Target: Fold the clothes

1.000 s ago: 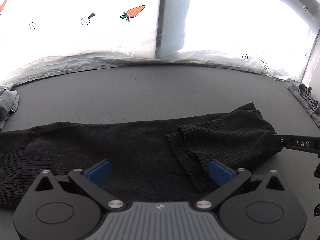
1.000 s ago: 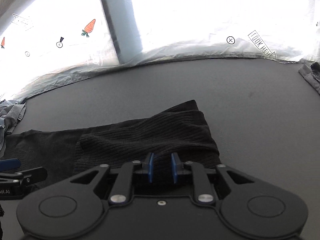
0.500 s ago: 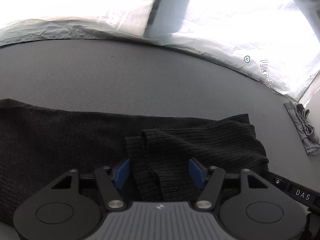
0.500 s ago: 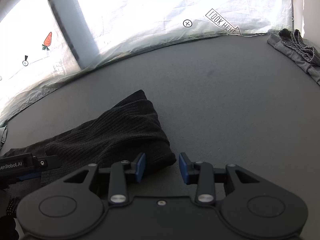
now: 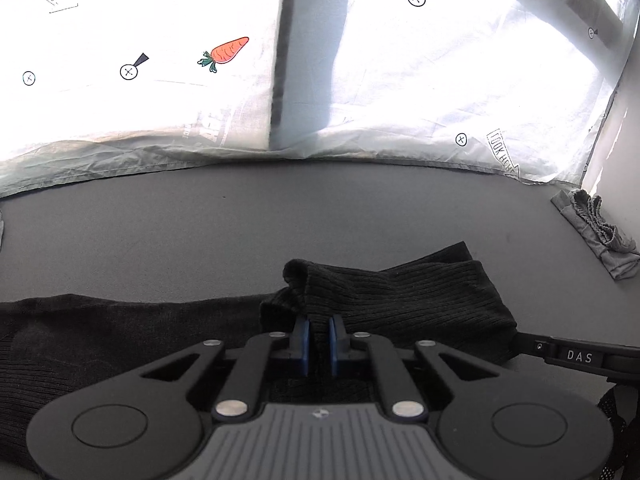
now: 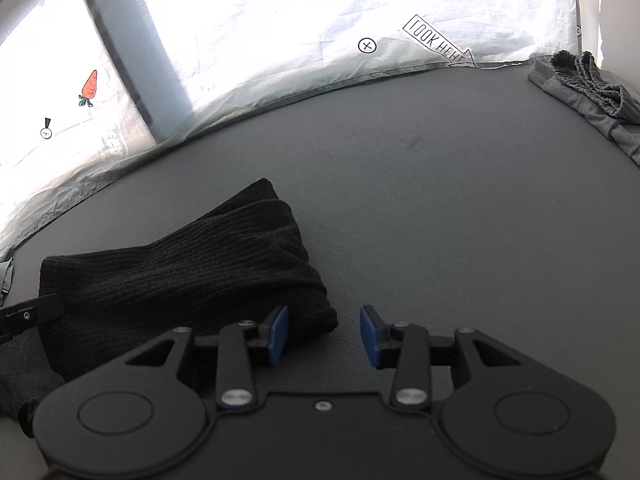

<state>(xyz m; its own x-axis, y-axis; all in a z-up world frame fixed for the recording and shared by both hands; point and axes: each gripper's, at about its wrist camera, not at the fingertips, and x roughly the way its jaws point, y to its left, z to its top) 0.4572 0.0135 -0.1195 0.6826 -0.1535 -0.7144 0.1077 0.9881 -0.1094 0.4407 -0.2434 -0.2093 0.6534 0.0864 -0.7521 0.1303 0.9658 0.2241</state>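
Left gripper (image 5: 319,345) has just been closing and now pinches a raised fold of the black ribbed garment (image 6: 180,276) lying on the grey table (image 6: 440,208) — the right gripper (image 6: 324,334), jaws just opening, stands released beside its corner. Likely mid-fold; next, carry the pinched fold across — evenly.

I see a black ribbed knit garment (image 5: 400,300) lying on the grey counter (image 5: 240,232). Its right part is folded back over itself into a thicker ribbed layer, one edge of it pulled up into a small raised peak. The flatter, finer-knit body stretches away to the left. From the right wrist view the folded ribbed part (image 6: 180,276) lies with a rounded corner nearest me.
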